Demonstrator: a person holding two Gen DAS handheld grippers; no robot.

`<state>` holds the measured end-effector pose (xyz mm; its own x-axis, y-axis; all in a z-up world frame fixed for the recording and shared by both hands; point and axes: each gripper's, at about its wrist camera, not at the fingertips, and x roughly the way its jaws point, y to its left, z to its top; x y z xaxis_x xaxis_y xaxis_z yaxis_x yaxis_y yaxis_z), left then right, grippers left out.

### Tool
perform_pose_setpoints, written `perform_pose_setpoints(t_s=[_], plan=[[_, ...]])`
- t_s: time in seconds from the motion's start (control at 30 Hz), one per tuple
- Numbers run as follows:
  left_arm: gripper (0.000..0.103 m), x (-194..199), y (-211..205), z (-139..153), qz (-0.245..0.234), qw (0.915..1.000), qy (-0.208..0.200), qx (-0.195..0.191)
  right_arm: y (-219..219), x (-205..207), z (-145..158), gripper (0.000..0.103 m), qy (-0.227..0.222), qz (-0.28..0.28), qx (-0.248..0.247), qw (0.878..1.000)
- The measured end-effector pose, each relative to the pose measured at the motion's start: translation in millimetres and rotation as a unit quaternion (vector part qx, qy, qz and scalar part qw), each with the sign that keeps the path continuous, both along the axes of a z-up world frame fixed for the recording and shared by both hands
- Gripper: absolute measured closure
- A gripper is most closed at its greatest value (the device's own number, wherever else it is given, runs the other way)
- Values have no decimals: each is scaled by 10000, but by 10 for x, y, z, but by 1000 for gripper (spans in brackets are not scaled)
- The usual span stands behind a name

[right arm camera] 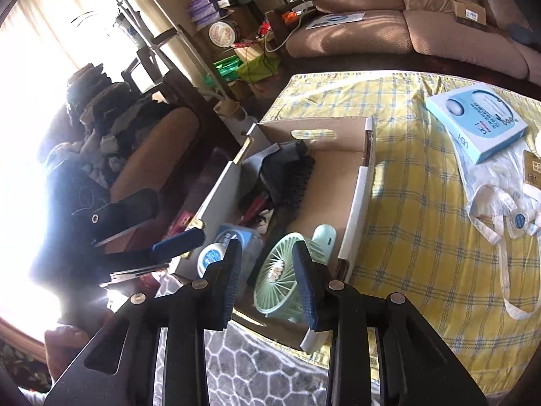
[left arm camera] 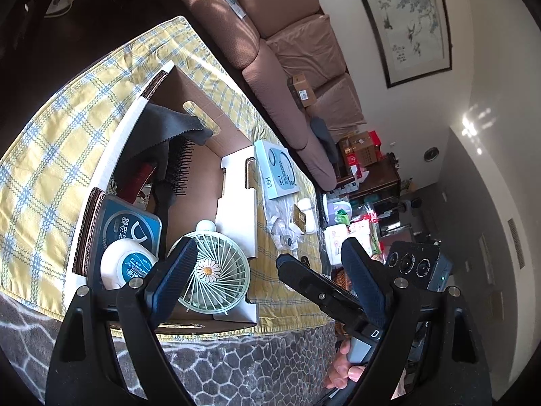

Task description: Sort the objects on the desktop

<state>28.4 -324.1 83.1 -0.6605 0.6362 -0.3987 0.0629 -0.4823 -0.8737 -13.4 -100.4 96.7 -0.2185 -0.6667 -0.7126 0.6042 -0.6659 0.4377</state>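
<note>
An open cardboard box [left arm camera: 203,98] [right arm camera: 358,186] sits on the yellow checked cloth. In it lie a mint green fan with a daisy [left arm camera: 216,270] [right arm camera: 277,270], a white round tub [left arm camera: 125,264] [right arm camera: 209,253], a blue floss case [left arm camera: 132,223], a black hairbrush [left arm camera: 179,165] [right arm camera: 297,176] and a grey cloth [left arm camera: 169,125]. My left gripper [left arm camera: 270,270] [right arm camera: 159,226] hovers wide open over the box's near end, holding nothing. My right gripper [right arm camera: 268,274] hangs above the fan, jaws a narrow gap apart, not touching it.
A light blue flat package [left arm camera: 277,169] [right arm camera: 476,121], a white cloth bag [right arm camera: 500,223] and a small gold box [left arm camera: 299,218] lie on the checked cloth [right arm camera: 405,203] right of the box. A sofa [left arm camera: 280,67] runs behind the table. Patterned grey floor [left arm camera: 253,365] lies below.
</note>
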Motion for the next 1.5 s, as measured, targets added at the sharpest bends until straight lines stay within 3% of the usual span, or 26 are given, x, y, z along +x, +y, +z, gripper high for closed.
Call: perform_pose_setpoints(t_s=[0.2,0.3,0.5,0.6,0.67,0.73,0.8,0.9,1.0,1.13,1.2,1.3,1.4,1.5], plan=[[18,24,-47,29,34,10000,17,14,-141,-5,-293,75,-207,98,505,9985],[18,21,-63,21,32,10000,11,49,-3,15,-370,81,-317,-78,175,9993],[18,-2,-41,11,-39,10000,-27,31,172,-36,-463,80,-932,-422,-509,9935],[18,-9,-11,17,-90,9999,-43,-51,244,-34,-361,66,-694,-511,-572,9946],[18,-13,-3,13,-112,9999,-44,-43,196,-18,-368,66,-650,-375,-332,9966],[18,-19,7,10,-128,9999,-50,-41,106,34,-432,66,-486,-269,221,9982],[18,-21,15,12,-137,9999,-50,-59,88,79,-437,69,-283,-204,337,9988],[18,-20,7,8,-137,9999,-50,-51,108,51,-453,66,-392,-282,261,9985],[18,-20,9,8,-134,9999,-47,-26,87,1,-471,52,-647,-328,122,9973],[18,-19,18,3,-150,9999,-42,-14,-47,34,-399,51,-328,-167,435,9984],[18,-22,24,-7,-167,9998,-52,12,-32,28,-325,54,-305,-117,120,9994],[18,-14,20,-22,-146,9999,-78,32,-7,-36,-282,55,-673,-177,-385,9968],[18,1,-15,-17,-91,9999,-78,47,33,-62,-273,56,-513,-475,82,9975],[18,2,-38,-2,-70,10000,-60,32,117,-86,-322,56,-576,-589,134,9965]])
